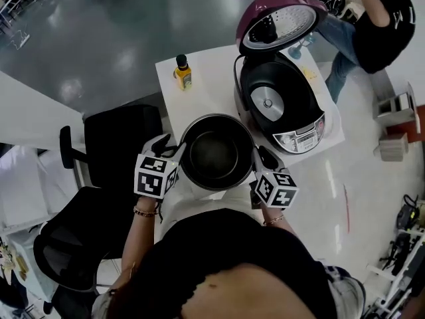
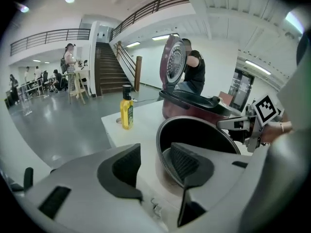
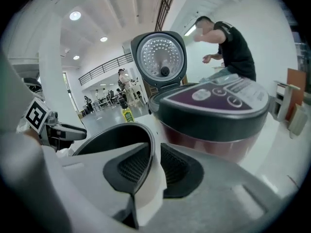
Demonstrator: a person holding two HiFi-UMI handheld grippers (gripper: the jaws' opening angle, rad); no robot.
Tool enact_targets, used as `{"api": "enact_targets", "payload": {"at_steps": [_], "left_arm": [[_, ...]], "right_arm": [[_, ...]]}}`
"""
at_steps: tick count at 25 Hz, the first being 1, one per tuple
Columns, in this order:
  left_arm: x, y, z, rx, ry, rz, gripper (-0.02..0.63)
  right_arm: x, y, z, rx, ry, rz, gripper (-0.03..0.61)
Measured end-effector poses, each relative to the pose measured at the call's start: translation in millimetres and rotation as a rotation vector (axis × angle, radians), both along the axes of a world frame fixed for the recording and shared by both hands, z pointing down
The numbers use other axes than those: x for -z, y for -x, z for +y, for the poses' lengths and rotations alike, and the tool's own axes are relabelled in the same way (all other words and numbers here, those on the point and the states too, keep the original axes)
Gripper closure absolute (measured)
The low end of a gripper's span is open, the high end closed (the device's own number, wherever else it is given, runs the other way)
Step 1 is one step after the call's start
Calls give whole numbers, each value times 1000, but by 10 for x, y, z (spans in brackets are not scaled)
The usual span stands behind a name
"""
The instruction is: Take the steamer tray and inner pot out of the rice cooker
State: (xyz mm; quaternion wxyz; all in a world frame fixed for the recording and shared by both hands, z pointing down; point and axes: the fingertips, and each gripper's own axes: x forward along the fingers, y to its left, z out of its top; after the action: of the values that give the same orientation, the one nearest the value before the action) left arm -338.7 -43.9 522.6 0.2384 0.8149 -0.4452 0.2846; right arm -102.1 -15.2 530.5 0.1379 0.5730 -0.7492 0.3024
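Chairs (image 1: 109, 148) in black stand at the far left of my head view, beside the white table (image 1: 206, 95). Next comes my left claw (image 1: 174, 150), at the left side of the inner pot (image 1: 216, 153), which sits at the table's near edge, out of the cooker.

In the left gripper view the left claw (image 2: 154, 161) stands well apart. Its left jaw is outside the inner pot (image 2: 194, 130), its right jaw reaches down inside, and the dark rim passes between them. I see bare table between the outer pad and the pot's wall, so nothing is clamped there.

Farther back on the table a yellow oil bottle (image 1: 183, 72) with a dark cap stands upright, well apart from the pot. The pot is dark inside and holds nothing I can make out.

At its right side is my right claw (image 1: 260, 157). In the right gripper view the right claw (image 3: 154, 166) is much narrower. The rim of the inner pot (image 3: 112, 135) runs up between the two ribbed pads, one jaw inside and one beside the pale outer wall. Both pad faces show and I see no squeeze on the wall, so I read it as slightly apart about the rim, not gripping.

Just beside the pot on the right, the maroon rice cooker (image 1: 295, 121) stands with its lid (image 1: 279, 22) raised. Its well is open, with the round heating plate (image 1: 269, 103) bare at the bottom. Beyond the table's far right corner a person in a black shirt (image 1: 382, 18) leans over another surface.
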Motion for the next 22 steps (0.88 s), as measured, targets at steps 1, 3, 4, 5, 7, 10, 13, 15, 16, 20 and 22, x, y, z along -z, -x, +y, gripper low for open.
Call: {"api": "enact_targets", "payload": {"at_steps": [1,3,4,5,7,10,13,15,16,20,22], "left_arm": [[47,3,13,11,-16,15,425],[149,11,36,36,-53,54,441],[212,14,45,48,-76,73,470],[284,15,50,56,-101,89,507],[448,4,54,56,-163,106,571],[687,10,57,44,-263,76,585],[951,34,74,68,-355,98,597],[1143,75,94,108,-415,167,601],[1235,105,105,131,-446,201,605],[1500,221,155,196,-549,266,611],[1552,239,185,205,-571,267,611]], "right_arm": [[65,-12,13,0,-19,2,518],[225,-13,28,7,-69,-4,519],[321,-7,29,12,-102,-8,520],[424,0,24,17,-138,-9,520],[617,8,-7,24,-214,-4,520],[830,40,-87,41,-304,10,526],[1027,104,-141,66,-376,12,540],[1146,187,-156,90,-422,7,540],[1199,236,-160,105,-445,8,541],[1389,415,-141,163,-539,50,558],[1446,468,-123,183,-566,69,569]]}}
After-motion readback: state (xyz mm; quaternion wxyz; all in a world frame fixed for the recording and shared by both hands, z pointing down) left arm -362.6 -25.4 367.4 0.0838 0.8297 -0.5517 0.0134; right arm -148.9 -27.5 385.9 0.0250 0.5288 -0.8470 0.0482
